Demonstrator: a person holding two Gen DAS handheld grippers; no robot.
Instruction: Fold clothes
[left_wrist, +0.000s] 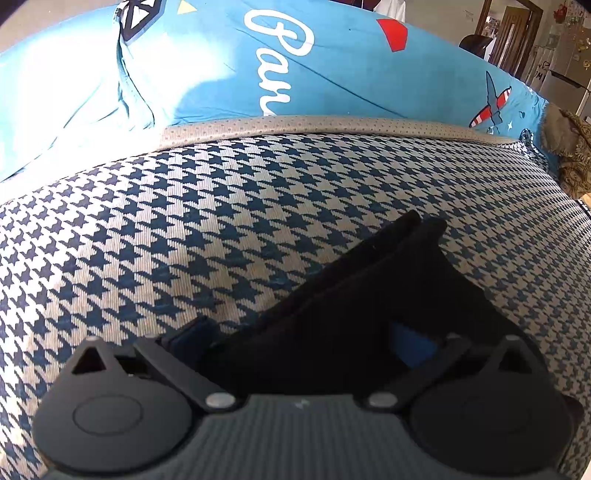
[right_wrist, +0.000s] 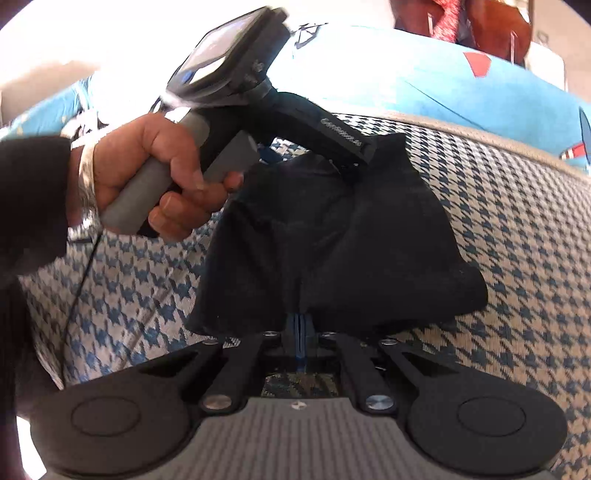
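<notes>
While both grippers work the same small black garment (right_wrist: 332, 240), it lies bunched on the houndstooth cover (left_wrist: 221, 206), between the two tools. From the right gripper (right_wrist: 300, 334) the cloth spreads straight ahead and slightly up, a rumpled mound with its near hem at the fingertips. The left gripper (right_wrist: 354, 155) sits at the far top edge of that mound, coming in from the upper left, so the two tools face each other across the cloth. Either could lead the next fold; the right one has the near hem, the left one the far edge.

The right jaws are pressed together, blue pads meeting, and the near hem seems pinched between them, though the cloth hides the tips.

In the left wrist view the garment fills the space between widely parted fingers (left_wrist: 192, 332), with a blue pad (left_wrist: 410, 345) showing through on the right side. These jaws stand open, the cloth draped over and between them rather than clamped. A hand (right_wrist: 162, 177) grips the left tool's grey handle.

Beyond the cover lies a blue printed sheet (left_wrist: 332, 74). My guess is the fold will run along the line between the two tools, far edge to near hem.
</notes>
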